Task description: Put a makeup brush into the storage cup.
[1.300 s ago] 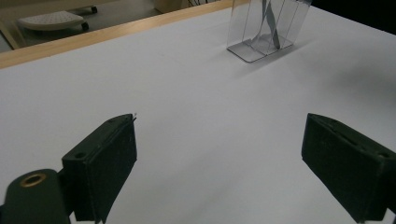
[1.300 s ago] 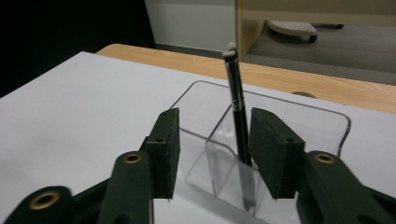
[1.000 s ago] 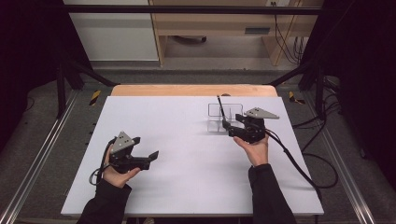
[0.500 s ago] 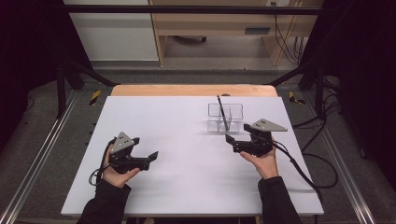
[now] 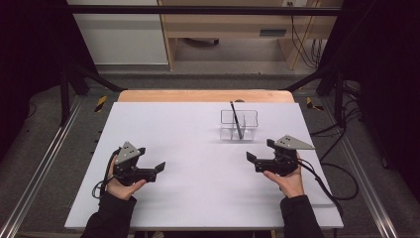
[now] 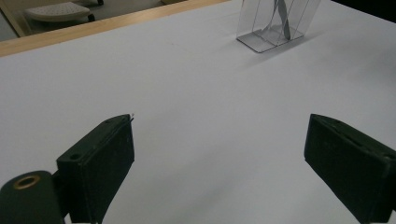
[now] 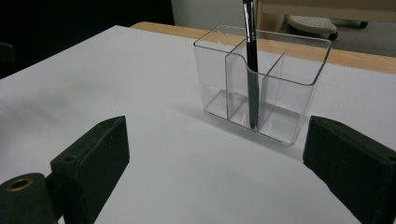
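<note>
A clear plastic holder [image 5: 247, 133] with several compartments stands on the white table [image 5: 188, 124], right of the middle. A black pen [image 5: 236, 119] leans upright in it, tip down in a middle compartment [image 7: 252, 70]. My right gripper [image 5: 260, 150] is a short way in front of the holder [image 7: 280, 107] and apart from it. Its jaws have just been opening and now stand open [image 7: 217, 123] with nothing between them. My left gripper [image 5: 150, 158] rests low at the near left, open [image 6: 219, 123] and empty, with the holder [image 6: 261, 32] far off.
A wooden strip [image 5: 203, 95] runs along the table's far edge. Metal frame rails [image 5: 44, 163] flank the table, and cables [image 5: 341, 178] trail off at the right. Behind is a desk [image 5: 223, 25] and floor.
My right gripper has drawn back from the holder toward the near right and sunk a little, its jaws wider apart. The pen stays standing in the holder. The left gripper has kept still.
</note>
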Demonstrator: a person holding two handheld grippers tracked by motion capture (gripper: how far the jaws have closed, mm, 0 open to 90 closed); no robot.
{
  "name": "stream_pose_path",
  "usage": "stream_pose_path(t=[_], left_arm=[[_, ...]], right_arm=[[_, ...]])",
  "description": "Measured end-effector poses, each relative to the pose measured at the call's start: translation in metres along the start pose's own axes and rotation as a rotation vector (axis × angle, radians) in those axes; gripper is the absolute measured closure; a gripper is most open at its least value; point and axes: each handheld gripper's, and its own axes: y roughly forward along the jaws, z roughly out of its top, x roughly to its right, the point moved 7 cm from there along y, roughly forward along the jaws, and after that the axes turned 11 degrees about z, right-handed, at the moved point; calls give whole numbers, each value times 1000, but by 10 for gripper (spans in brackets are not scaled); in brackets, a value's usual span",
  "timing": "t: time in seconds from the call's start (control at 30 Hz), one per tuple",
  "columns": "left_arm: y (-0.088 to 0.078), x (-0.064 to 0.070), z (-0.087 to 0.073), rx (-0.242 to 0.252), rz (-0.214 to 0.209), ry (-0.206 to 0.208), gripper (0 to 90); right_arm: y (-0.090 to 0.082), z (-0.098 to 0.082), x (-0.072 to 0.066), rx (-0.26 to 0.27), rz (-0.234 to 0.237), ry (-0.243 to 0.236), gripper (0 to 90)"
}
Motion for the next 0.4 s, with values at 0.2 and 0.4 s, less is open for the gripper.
stream_pose_path(t=[0.2,0.4], left_arm=[[-1,-2,-2,-1,4,-6,77],[-1,-4,-5,-6,10,-9,76]], right_arm=[[-11,-10,4,13,-2,18,70],[-18,-14,7,20,-9,29,67]])
